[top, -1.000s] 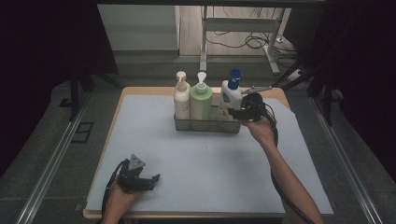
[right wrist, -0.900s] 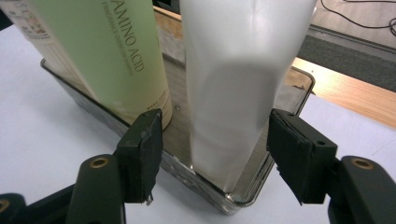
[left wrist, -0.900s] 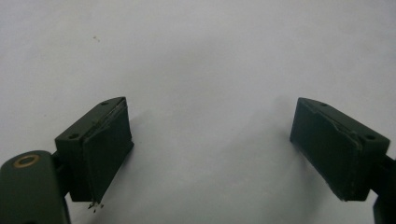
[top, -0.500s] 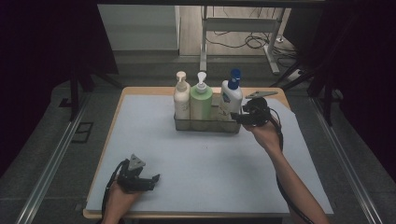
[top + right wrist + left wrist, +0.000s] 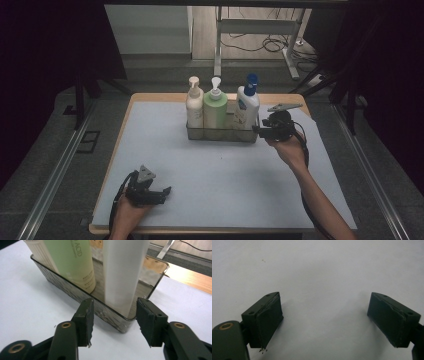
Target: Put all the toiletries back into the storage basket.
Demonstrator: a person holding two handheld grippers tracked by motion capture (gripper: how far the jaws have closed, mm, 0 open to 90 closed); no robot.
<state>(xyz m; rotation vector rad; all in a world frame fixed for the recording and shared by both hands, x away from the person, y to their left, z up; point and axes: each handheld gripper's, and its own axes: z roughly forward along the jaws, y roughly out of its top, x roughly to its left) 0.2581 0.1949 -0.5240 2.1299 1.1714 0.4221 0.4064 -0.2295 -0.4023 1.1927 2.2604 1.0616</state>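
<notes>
Step in hand, as judged: handling of the white bottle with the blue cap [image 5: 247, 107] at the right end of the tray [image 5: 220, 134].

Found at that end, just beside the tray and low over the surface [image 5: 220, 170]: right tool [image 5: 259, 131], aimed at the tray's near corner. Jaws half apart, just been closing; nothing pressed between the pads, nothing held. In the right gripper view, tray corner and bottle foot seen beyond the tool [image 5: 113, 315], lined up with the gap, not touched.

Found at the near left corner of the surface: left tool [image 5: 162, 192], resting, released, jaws wide, bare surface between them in the left gripper view [image 5: 324, 312]. Well apart from the tray.

Next move, as judged: either a level advance to bring the pads to either side of the white bottle above the tray wall, or a clean withdrawal; cannot tell which. Either way, clearance of the tray rim needed, lest the tray be shoved.

Containers: one shallow clear tray, far middle of the surface. Standing in it in a row, upright, close together: cream pump bottle [image 5: 194, 107] at left, green pump bottle [image 5: 215, 112] in the middle, white bottle at right.
</notes>
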